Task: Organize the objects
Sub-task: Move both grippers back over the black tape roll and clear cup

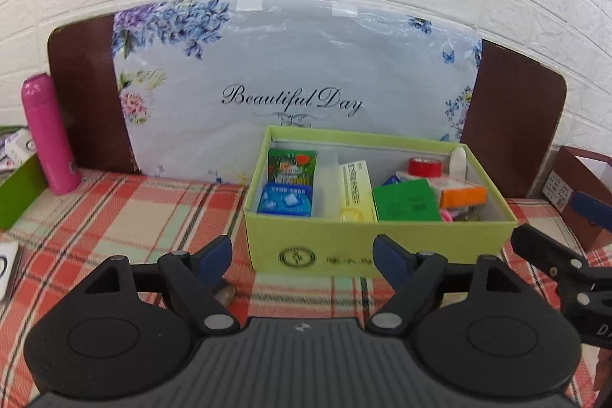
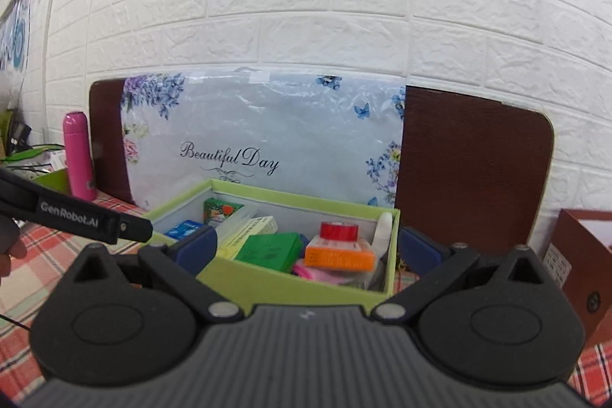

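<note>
A light green open box (image 1: 378,239) stands on the plaid tablecloth and also shows in the right wrist view (image 2: 267,287). Inside are a green packet (image 1: 292,167), a blue packet (image 1: 285,199), a yellow box (image 1: 354,194), a green box (image 1: 405,201), an orange box (image 1: 463,195) and a red tape roll (image 1: 424,167). My left gripper (image 1: 302,260) is open and empty just before the box's front wall. My right gripper (image 2: 306,247) is open and empty, fingers either side of the box's near corner area. It shows at the right edge of the left view (image 1: 554,255).
A pink bottle (image 1: 48,134) stands at the left by a brown board (image 1: 88,94) leaning on the wall, with a flowered "Beautiful Day" bag (image 1: 290,83) before it. A brown paper bag (image 1: 581,190) stands at the right. A green bin (image 1: 19,190) is at the far left.
</note>
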`<state>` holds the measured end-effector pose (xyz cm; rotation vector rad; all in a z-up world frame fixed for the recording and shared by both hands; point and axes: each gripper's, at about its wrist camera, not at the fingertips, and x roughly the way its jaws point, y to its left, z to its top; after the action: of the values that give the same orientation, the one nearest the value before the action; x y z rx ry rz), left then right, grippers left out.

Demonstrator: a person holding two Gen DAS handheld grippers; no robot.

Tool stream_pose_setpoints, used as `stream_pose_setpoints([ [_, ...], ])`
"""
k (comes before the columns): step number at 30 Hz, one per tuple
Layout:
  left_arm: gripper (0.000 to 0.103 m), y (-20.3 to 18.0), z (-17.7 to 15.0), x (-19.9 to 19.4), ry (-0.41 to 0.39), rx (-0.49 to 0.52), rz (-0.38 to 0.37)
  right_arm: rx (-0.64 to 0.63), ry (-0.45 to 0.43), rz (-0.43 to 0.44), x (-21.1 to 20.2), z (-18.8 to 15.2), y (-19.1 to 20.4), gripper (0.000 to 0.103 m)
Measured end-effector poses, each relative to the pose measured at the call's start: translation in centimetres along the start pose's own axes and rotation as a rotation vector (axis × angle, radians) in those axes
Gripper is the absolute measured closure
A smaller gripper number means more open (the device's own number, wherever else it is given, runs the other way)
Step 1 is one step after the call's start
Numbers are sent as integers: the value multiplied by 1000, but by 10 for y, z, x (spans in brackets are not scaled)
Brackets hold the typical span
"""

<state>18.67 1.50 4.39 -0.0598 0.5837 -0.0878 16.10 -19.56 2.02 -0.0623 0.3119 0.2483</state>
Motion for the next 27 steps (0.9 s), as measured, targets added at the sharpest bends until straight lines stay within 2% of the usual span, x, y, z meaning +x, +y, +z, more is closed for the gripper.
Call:
stream_pose_setpoints([
  [11, 19, 7, -44, -22, 72, -58, -8, 102, 100, 0, -44, -47, -1, 0],
  [20, 19, 49, -88, -11, 127, -175, 4, 160, 218, -4, -57, -92, 5, 0],
  [23, 19, 61, -88, 1, 122, -199, 38, 172, 238, -4, -59, -99, 6, 0],
  [27, 19, 71, -68, 18, 61, -168, 55, 183, 237, -6, -63, -101, 6, 0],
])
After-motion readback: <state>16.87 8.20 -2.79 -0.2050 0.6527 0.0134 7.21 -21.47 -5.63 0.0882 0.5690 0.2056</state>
